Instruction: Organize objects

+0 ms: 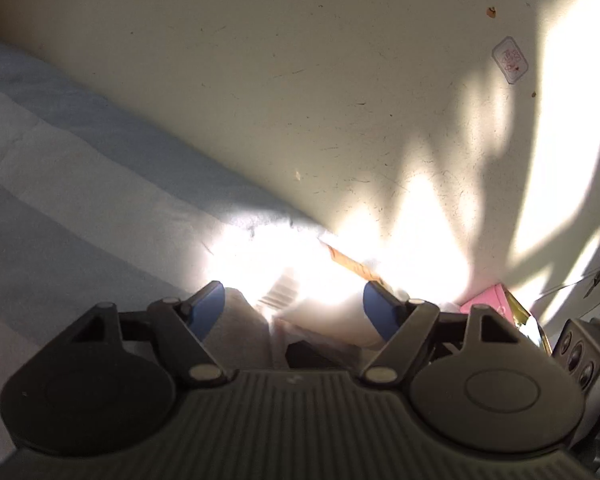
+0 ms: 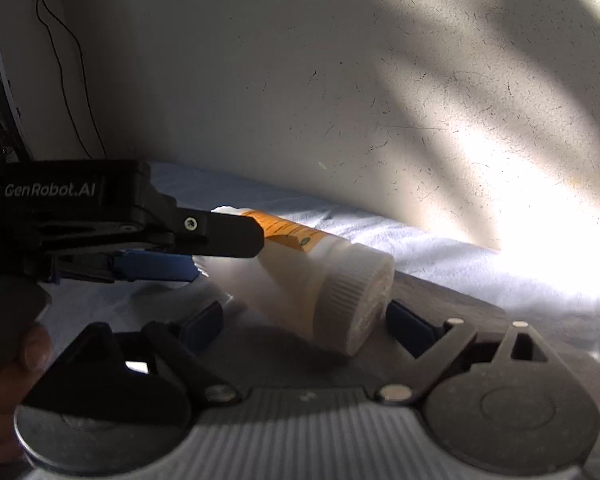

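Observation:
A white pill bottle [image 2: 300,276] with an orange label and a ribbed white cap [image 2: 360,296] lies tilted on the pale blue bed sheet [image 2: 440,256]. Its cap end sits between the fingers of my right gripper [image 2: 306,326], which stands open with room on both sides. My left gripper [image 2: 228,256] reaches in from the left at the bottle's far end. In the left wrist view the bottle [image 1: 328,312] is washed out by sunlight between the blue pads of the left gripper [image 1: 294,312]. The right-hand pad is against it and a gap shows at the left-hand pad.
A cream wall [image 1: 300,80] rises right behind the bed, with a small sticker [image 1: 510,60] on it. A pink box [image 1: 490,300] lies at the right, beside the right gripper's housing [image 1: 580,356]. A hand [image 2: 24,360] grips the left gripper's handle. Thin black cables [image 2: 60,60] hang at the left.

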The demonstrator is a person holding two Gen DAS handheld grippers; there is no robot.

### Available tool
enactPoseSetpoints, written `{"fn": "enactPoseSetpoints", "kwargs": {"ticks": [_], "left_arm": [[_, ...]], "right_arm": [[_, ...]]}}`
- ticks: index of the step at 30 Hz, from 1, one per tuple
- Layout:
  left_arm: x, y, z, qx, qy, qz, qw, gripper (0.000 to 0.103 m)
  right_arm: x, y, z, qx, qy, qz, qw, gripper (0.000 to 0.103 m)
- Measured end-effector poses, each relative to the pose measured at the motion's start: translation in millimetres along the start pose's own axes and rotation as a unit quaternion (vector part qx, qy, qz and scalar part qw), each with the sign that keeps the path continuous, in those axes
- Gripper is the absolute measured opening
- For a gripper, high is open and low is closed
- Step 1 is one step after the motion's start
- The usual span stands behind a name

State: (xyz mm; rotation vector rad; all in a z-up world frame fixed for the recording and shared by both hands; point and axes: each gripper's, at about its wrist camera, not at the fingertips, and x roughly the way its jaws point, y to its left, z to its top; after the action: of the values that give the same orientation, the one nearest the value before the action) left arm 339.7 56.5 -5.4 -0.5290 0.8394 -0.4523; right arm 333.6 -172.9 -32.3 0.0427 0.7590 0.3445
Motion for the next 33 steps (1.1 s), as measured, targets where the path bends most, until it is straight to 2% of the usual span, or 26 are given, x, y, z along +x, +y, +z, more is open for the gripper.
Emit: {"fn": "enactPoseSetpoints", "kwargs": {"ticks": [1, 2, 3, 5, 6, 7, 9, 11, 13, 14, 16, 19, 24, 27, 30, 31, 33], "left_arm": [[5.6, -1.8, -3.5, -0.003, 0.020, -0.018, 0.9996, 0.047], [6.0, -8.2, -9.7, 0.013, 0.010, -0.009, 0.9998, 0.046], [4.8, -18.2, -16.0, 0.042, 0.005, 0.008, 0.9991, 0.045], [2.0, -34.8, -27.4, 0.092, -0.001, 0.037, 0.9951, 0.044], [-0.6, -39.5, -31.4, 0.105, 0.002, 0.044, 0.9934, 0.044], [-4.9, -41.1, -33.3, 0.109, 0.007, 0.046, 0.9929, 0.045], [-20.0, -37.8, -31.6, 0.096, 0.006, 0.044, 0.9944, 0.045], [-43.2, -28.7, -21.1, 0.078, -0.033, 0.052, 0.9950, 0.051], [-55.9, -20.6, -6.8, 0.053, -0.068, 0.087, 0.9925, 0.081], [-57.1, -15.5, 2.2, 0.043, -0.079, 0.097, 0.9912, 0.084], [-50.3, -6.7, 22.1, 0.028, -0.080, 0.088, 0.9925, 0.084], [-33.0, -1.5, 42.4, 0.021, -0.078, 0.070, 0.9943, 0.084], [11.6, -15.8, 51.7, 0.081, -0.058, 0.054, 0.9935, 0.078], [31.3, -22.4, 50.9, 0.108, -0.041, 0.051, 0.9920, 0.076], [49.0, -19.6, 49.6, 0.107, -0.014, 0.043, 0.9933, 0.072], [52.4, -17.0, 48.7, 0.099, -0.008, 0.026, 0.9947, 0.072], [51.0, -17.8, 46.1, 0.102, -0.020, 0.028, 0.9942, 0.071]], "right_arm": [[-0.9, 3.1, 0.0, -0.014, -0.001, 0.003, 1.000, 0.073], [-2.5, 6.3, -1.2, -0.025, -0.004, 0.003, 1.000, 0.065], [-6.1, 12.1, -4.0, -0.041, -0.009, 0.002, 0.999, 0.053], [-12.7, 21.9, -9.2, -0.060, -0.014, -0.004, 0.998, 0.049], [-16.2, 26.0, -11.4, -0.068, -0.015, -0.010, 0.998, 0.050], [-19.6, 28.4, -13.5, -0.070, -0.010, -0.013, 0.997, 0.055], [-30.6, 30.1, -18.4, -0.075, -0.011, -0.017, 0.997, 0.060], [-44.9, 27.9, -19.9, -0.094, -0.039, -0.029, 0.994, 0.062], [-49.9, 22.4, -13.6, -0.094, -0.074, -0.059, 0.991, 0.077], [-47.7, 20.3, -7.9, -0.084, -0.082, -0.069, 0.991, 0.079], [-39.4, 11.7, 7.9, -0.054, -0.080, -0.067, 0.993, 0.082], [-23.3, -4.2, 25.8, -0.017, -0.075, -0.085, 0.993, 0.082], [-5.3, -31.6, 28.8, 0.057, -0.048, -0.070, 0.995, 0.080], [2.7, -39.8, 34.6, 0.066, -0.035, -0.046, 0.996, 0.080], [11.9, -34.3, 38.6, 0.051, -0.019, -0.026, 0.998, 0.080], [14.6, -30.5, 38.6, 0.042, -0.015, -0.024, 0.999, 0.078], [19.1, -16.5, 36.7, 0.008, -0.013, -0.045, 0.999, 0.079]]}}
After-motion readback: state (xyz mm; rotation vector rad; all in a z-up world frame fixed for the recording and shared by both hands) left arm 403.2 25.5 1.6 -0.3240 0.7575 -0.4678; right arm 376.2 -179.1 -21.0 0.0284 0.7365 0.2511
